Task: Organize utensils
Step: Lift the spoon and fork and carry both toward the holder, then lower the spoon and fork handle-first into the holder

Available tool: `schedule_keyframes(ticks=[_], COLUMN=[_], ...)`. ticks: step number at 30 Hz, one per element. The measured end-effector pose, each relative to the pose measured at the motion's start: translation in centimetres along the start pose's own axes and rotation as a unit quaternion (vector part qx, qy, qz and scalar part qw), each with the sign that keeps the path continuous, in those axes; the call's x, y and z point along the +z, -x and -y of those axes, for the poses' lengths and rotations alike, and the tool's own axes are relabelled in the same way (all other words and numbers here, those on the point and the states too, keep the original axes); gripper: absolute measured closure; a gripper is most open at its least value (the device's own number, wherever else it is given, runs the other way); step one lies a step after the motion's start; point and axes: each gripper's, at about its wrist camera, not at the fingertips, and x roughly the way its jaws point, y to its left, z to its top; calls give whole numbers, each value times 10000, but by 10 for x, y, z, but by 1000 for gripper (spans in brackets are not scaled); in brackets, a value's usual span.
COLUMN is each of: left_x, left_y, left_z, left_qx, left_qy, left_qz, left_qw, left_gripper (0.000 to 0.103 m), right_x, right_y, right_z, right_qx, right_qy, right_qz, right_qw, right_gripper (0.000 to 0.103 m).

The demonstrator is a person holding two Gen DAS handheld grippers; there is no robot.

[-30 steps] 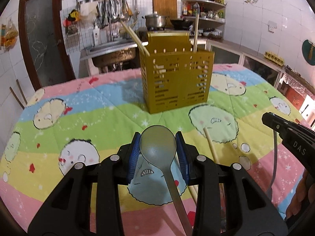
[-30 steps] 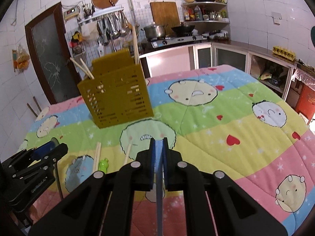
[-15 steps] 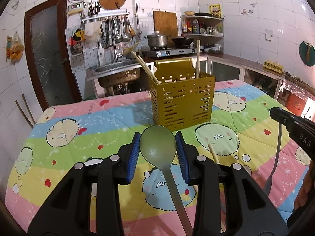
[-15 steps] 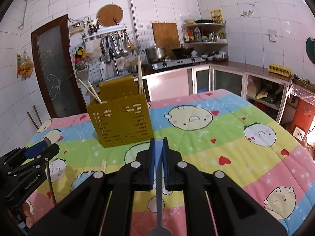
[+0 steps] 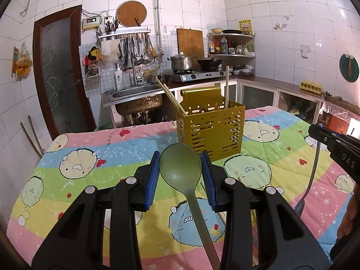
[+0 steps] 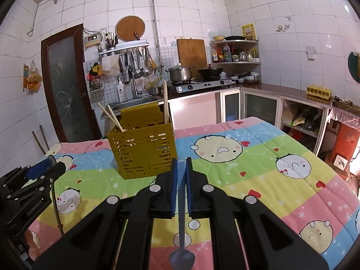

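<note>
- Green spoon [image 5: 180, 168] pinched by its bowl between the blue pads of the left tongs [image 5: 181, 175], handle trailing back below the view.
- Blue spoon [image 6: 181, 220] clamped by its handle in the nearly closed right tongs [image 6: 181, 180], bowl hanging at the bottom of the frame.
- Both lifted higher off the quilted bench [image 5: 90, 157] than a second ago, views tilted up; grips unchanged on both sides.
- Judged: pickup done, carrying towards the yellow holder [image 5: 210, 130] at the far edge of the bench, chopsticks [image 5: 172, 100] already standing inside; drop-in not yet made.
- More chopsticks [image 5: 244, 183] lying loose on the quilt near the front edge, left to collect.
- Left view only: green bowl face-on, right tongs at the right margin with the blue handle dangling.
- Right view only: blue spoon's bowl, left tongs [image 6: 42, 171] seen from the side.
</note>
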Motion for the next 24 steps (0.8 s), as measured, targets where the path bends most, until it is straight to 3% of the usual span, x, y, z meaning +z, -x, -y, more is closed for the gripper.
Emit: schedule_keyframes(ticks=[24], left_x=[67], left_y=[-13], left_z=[-5], left_qx=[101], left_qy=[-84], left_qz=[639], left_qw=[9979], left_gripper=[68], right_x=[58], right_y=[-21], right_z=[-15], right_qx=[16], right_qy=[199], right_qz=[373], right_qw=[9991], right_gripper=[96])
